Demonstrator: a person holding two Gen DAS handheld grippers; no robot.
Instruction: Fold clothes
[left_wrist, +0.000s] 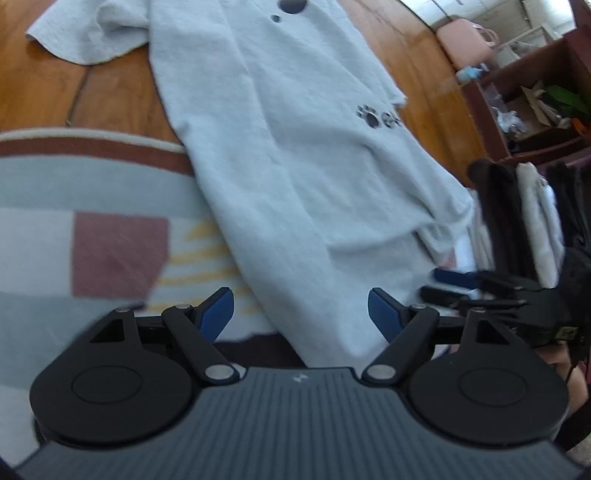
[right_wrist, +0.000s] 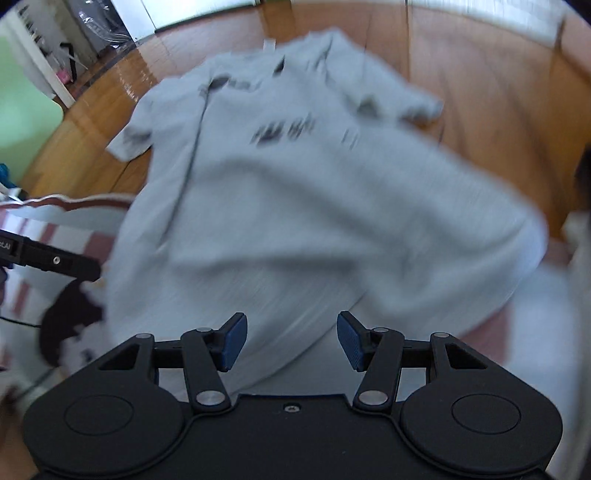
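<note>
A light grey T-shirt (left_wrist: 295, 166) with dark paw prints (left_wrist: 371, 118) lies spread lengthwise across the wooden floor and the edge of a rug. Its hem end is nearest me and one sleeve (left_wrist: 85, 37) is at the far left. My left gripper (left_wrist: 300, 314) hovers over the hem's near left part, open, with nothing between its blue pads. In the blurred right wrist view the same shirt (right_wrist: 314, 203) fills the middle. My right gripper (right_wrist: 291, 339) is open above the hem, gripping nothing. It also shows at the right of the left view, right gripper (left_wrist: 443, 286), in a black-gloved hand (left_wrist: 554, 302).
A patterned rug (left_wrist: 74, 240) lies under the shirt's near end. Folded white and dark clothes (left_wrist: 535, 221) stand at the right. Behind them is a dark wooden shelf (left_wrist: 535, 103) full of clutter, with a pink bag (left_wrist: 465, 40) beyond. Bare wood floor (right_wrist: 480, 92) surrounds the shirt's far end.
</note>
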